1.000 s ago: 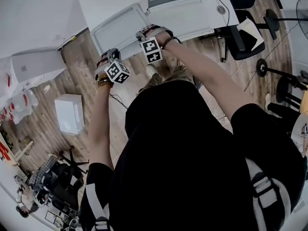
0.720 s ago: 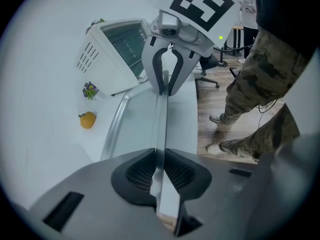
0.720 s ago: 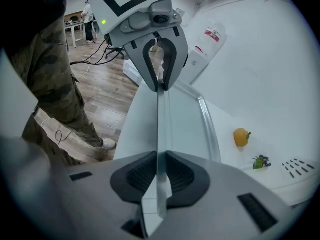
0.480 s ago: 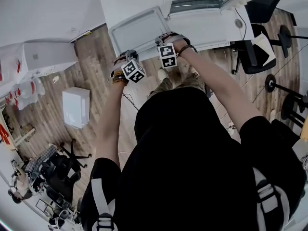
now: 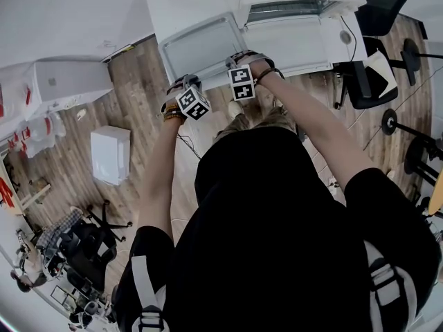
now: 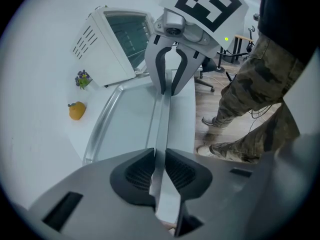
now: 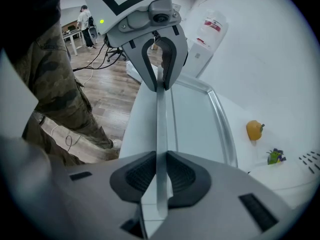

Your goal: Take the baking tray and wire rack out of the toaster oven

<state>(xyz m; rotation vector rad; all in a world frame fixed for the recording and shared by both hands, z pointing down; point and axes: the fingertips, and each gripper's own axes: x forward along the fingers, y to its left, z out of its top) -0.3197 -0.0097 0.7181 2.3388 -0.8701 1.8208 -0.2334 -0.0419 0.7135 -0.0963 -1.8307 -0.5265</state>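
The silver baking tray (image 5: pixel 201 43) lies flat on the white table, left of the white toaster oven (image 5: pixel 291 9). Both grippers grip its near rim, side by side. In the left gripper view, my left gripper (image 6: pixel 159 171) has the tray's (image 6: pixel 135 119) thin rim between its pads, which still touch it while the jaws are opening. My right gripper (image 7: pixel 160 174) holds the same rim of the tray (image 7: pixel 195 119) in the same way, and its jaws are opening too. Each gripper shows in the other's view, the right gripper (image 6: pixel 167 89) and the left gripper (image 7: pixel 159 86). No wire rack shows in any view.
A small yellow fruit-like object (image 6: pixel 76 110) and a tiny plant (image 6: pixel 82 78) sit on the table beyond the tray. The table's front edge runs just under the grippers, with wooden floor below. A white box (image 5: pixel 109 154) and an office chair (image 5: pixel 363 68) stand on the floor.
The head view has shifted, so the table and tray sit further right in the picture. Both grippers have stayed on the tray's near rim, and the left one has sunk slightly.
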